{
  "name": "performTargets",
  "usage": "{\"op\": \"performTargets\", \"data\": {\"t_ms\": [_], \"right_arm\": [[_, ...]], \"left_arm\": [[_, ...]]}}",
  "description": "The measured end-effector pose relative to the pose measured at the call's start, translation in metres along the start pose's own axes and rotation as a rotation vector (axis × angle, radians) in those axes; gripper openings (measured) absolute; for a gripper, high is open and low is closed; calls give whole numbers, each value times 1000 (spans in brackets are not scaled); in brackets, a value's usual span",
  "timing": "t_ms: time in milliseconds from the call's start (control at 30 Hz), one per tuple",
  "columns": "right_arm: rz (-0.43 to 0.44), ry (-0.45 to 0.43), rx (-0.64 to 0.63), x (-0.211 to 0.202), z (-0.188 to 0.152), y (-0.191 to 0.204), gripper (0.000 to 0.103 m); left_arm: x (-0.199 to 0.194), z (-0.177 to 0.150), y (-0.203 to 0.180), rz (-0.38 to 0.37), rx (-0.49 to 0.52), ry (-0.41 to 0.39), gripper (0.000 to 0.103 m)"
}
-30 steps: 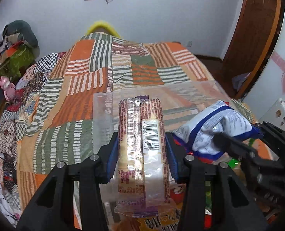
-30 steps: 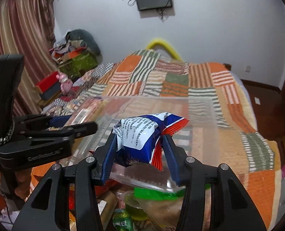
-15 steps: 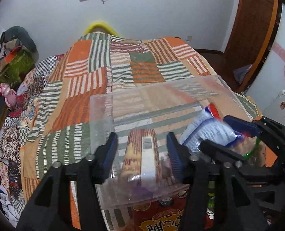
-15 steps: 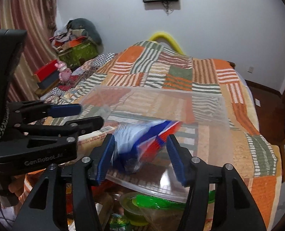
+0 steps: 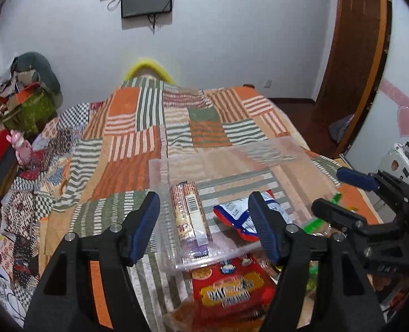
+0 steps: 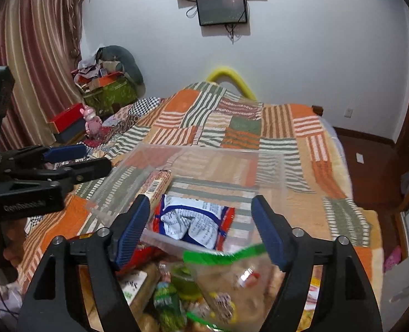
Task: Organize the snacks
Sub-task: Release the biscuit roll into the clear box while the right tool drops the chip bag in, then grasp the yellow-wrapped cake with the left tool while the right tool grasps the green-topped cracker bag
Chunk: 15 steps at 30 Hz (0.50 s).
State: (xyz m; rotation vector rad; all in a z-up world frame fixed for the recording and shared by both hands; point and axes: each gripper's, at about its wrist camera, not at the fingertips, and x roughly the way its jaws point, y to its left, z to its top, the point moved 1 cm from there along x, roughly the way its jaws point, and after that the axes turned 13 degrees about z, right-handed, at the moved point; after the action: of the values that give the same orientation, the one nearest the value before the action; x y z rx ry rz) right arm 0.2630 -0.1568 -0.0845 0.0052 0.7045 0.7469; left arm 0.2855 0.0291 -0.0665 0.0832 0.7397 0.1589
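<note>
Your left gripper and right gripper have just opened, holding nothing. The biscuit roll and blue-white snack bag lie side by side in the clear bin on the bed.

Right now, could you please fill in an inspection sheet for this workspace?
Surface: patchwork quilt covering the bed.
Job's things: clear plastic bin holding a biscuit sleeve and a blue-and-white snack bag.
Clutter: red snack pack and green-topped bag in front of the bin.
Grippers: left hand-held gripper and right hand-held gripper open, jaws just opening, gripping nothing.
Cables: dangling below the wall screen.
Surroundings: striped curtain, wooden door.
</note>
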Motion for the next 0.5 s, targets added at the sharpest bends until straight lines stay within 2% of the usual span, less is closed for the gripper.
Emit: {"op": "performTargets", "data": {"t_ms": [100,267,367,500], "right_arm": [[-12,-16,-17,-17,-4,1,77],[-34,-19,-31,-37,-12,2,82],[-46,-10,-19,-44,-21,0,88],[-55,27,10,-45,-34,-5,89]], "left_arm": [[-19,-8,3,2,20,-31,70],[-37,-28,9,0,51,-33,73],[-41,-44,11,-1,59,-14,74],[-42,-67,18,-31,28,37,74]]}}
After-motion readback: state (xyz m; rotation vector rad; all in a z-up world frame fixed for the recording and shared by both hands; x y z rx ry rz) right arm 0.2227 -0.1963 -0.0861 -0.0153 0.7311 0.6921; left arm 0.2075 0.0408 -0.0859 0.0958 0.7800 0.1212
